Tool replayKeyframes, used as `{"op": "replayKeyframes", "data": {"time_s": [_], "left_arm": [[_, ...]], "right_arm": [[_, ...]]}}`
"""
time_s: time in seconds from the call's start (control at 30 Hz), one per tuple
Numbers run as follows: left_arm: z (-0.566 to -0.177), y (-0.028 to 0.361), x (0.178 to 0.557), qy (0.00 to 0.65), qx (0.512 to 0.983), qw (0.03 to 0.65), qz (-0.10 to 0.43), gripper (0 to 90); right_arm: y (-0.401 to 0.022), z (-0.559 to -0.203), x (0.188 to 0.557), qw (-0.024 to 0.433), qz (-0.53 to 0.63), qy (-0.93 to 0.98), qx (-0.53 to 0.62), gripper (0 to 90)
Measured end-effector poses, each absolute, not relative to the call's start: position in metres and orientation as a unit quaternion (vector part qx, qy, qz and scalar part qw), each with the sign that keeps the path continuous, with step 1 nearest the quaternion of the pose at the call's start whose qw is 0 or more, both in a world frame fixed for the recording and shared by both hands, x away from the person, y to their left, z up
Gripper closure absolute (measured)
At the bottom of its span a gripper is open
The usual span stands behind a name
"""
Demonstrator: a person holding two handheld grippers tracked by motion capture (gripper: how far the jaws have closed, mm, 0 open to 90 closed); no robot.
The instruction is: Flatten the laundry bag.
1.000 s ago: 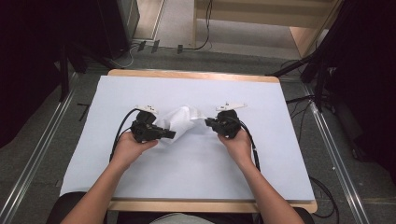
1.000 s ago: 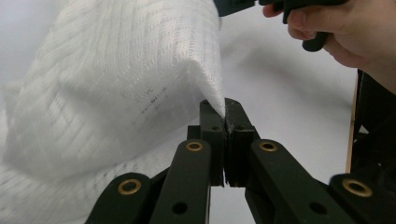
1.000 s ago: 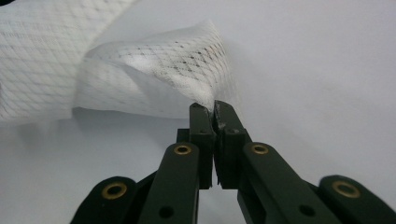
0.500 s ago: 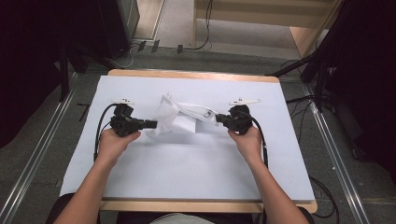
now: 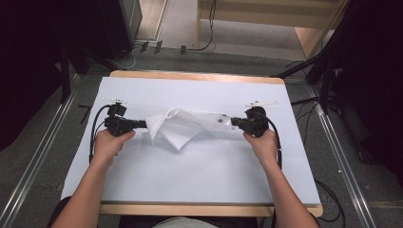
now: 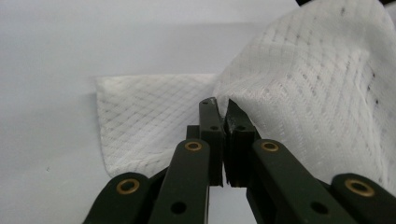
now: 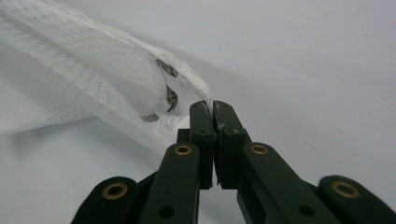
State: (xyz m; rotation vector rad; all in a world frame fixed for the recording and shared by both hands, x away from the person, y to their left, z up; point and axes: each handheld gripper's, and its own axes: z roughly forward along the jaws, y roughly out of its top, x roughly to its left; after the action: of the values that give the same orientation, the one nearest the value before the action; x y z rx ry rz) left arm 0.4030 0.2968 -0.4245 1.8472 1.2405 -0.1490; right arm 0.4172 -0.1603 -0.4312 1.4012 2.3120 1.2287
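Note:
A white waffle-weave cloth (image 5: 185, 126) hangs stretched between my two grippers above the middle of the white table cover (image 5: 190, 175). My left gripper (image 5: 142, 124) is shut on the cloth's left corner; in the left gripper view its jaws (image 6: 223, 109) pinch the cloth (image 6: 299, 93) edge. At the cloth's right end my right gripper (image 5: 235, 123) is shut on a corner that carries a small dark label (image 5: 222, 120). The right gripper view has the jaws (image 7: 212, 106) closed on the cloth (image 7: 107, 88), which runs off to the upper left. The cloth's middle sags in folds toward the table.
The table's wooden edge (image 5: 209, 209) runs along the front. Metal rails (image 5: 33, 175) flank the table on both sides. Cables (image 5: 95, 128) trail from each gripper. Dark equipment stands beyond the far left and right of the table.
Both hands have moved apart, the left one leftward and the right one rightward. The cloth, bunched between them a second ago, is now drawn out wide.

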Motion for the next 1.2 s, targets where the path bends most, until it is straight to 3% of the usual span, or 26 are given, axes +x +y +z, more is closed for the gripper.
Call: {"op": "replayKeyframes", "data": {"time_s": [0.2, 0.3, 0.5, 0.53, 0.67, 0.97, 1.03, 1.13, 1.2], "left_arm": [[-0.433, 0.296, 0.411, 0.504, 0.739, 0.441, -0.072, 86.1], [-0.434, 0.295, 0.412, 0.503, 0.741, 0.439, -0.071, 78.6], [-0.433, 0.294, 0.412, 0.499, 0.744, 0.440, -0.069, 66.4], [-0.432, 0.293, 0.412, 0.499, 0.745, 0.438, -0.069, 61.3], [-0.428, 0.291, 0.409, 0.494, 0.748, 0.439, -0.065, 60.3], [-0.405, 0.278, 0.399, 0.454, 0.765, 0.454, -0.048, 76.2], [-0.402, 0.276, 0.398, 0.462, 0.761, 0.455, -0.022, 80.5], [-0.403, 0.275, 0.404, 0.475, 0.751, 0.458, -0.025, 89.7], [-0.403, 0.271, 0.406, 0.472, 0.756, 0.453, -0.020, 89.8]], "right_arm": [[-0.162, -0.438, 0.420, 0.083, 0.397, 0.780, 0.476, 89.3], [-0.161, -0.442, 0.421, 0.077, 0.391, 0.783, 0.478, 87.4], [-0.160, -0.442, 0.420, 0.078, 0.399, 0.781, 0.473, 75.7], [-0.160, -0.441, 0.420, 0.082, 0.404, 0.781, 0.469, 67.9], [-0.160, -0.438, 0.418, 0.090, 0.407, 0.780, 0.466, 62.4], [-0.149, -0.419, 0.408, 0.095, 0.436, 0.783, 0.433, 56.8], [-0.144, -0.417, 0.406, 0.089, 0.440, 0.788, 0.422, 56.5], [-0.135, -0.417, 0.405, 0.070, 0.443, 0.793, 0.413, 59.2], [-0.132, -0.417, 0.405, 0.065, 0.442, 0.795, 0.412, 60.5]]}}
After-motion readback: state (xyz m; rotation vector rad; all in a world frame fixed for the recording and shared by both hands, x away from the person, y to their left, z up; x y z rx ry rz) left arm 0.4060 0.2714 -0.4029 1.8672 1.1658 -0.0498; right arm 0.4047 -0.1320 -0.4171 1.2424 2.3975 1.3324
